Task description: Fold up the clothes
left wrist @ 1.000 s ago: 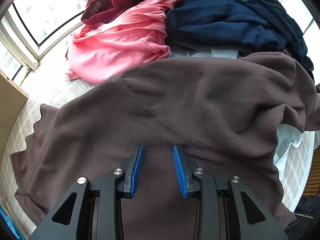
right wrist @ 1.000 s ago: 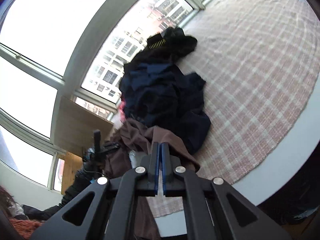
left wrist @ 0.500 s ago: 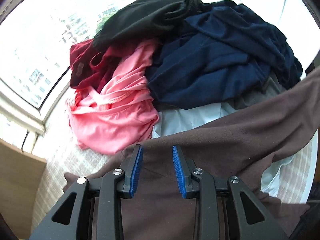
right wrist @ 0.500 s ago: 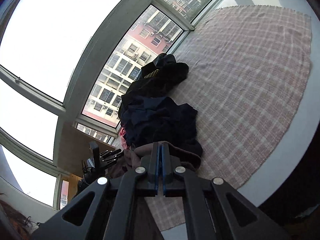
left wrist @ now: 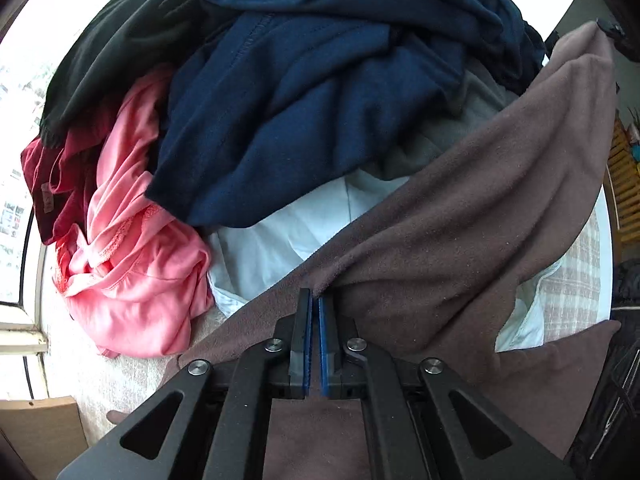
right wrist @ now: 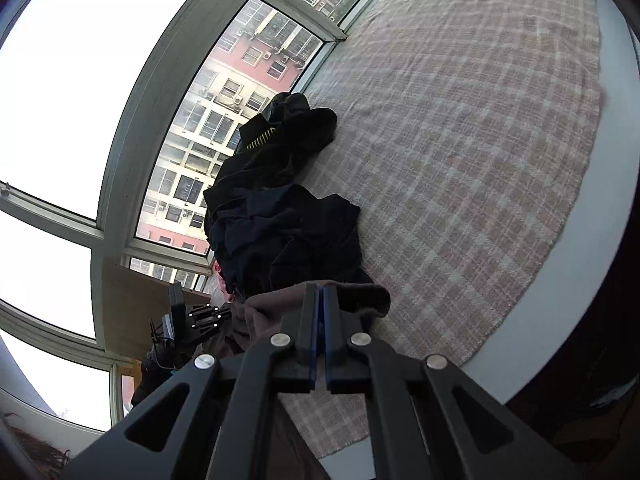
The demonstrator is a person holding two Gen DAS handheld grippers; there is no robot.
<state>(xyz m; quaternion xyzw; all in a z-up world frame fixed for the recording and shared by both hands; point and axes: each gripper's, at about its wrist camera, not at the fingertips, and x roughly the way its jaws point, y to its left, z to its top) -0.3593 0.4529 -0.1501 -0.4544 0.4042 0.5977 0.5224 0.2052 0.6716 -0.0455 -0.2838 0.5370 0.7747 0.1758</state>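
A brown fleece garment (left wrist: pixel 460 232) stretches as a taut band from the bottom centre of the left wrist view to its upper right. My left gripper (left wrist: pixel 315 300) has its jaws closing tight on the garment's near edge, and the blue pads (left wrist: pixel 304 336) pinch the fabric. In the right wrist view my right gripper (right wrist: pixel 320 292) is shut on another bunched part of the brown garment (right wrist: pixel 360 296), which hangs down to the left below it. The left gripper (right wrist: pixel 208 316) shows small at the lower left there.
Behind the brown garment lies a pile: navy cloth (left wrist: pixel 300 100), a pink top (left wrist: pixel 136 272), a dark red piece (left wrist: pixel 52 184), black fabric (left wrist: pixel 120 40) and a white shirt (left wrist: pixel 272 248). A checked cloth (right wrist: pixel 460 140) covers the white table (right wrist: pixel 600 280). Windows (right wrist: pixel 80 60) stand behind.
The left gripper's jaws have shut on the brown garment's edge. The garment, which lay spread out flat, now runs up as a taut diagonal band, uncovering the white shirt. The right view has rolled.
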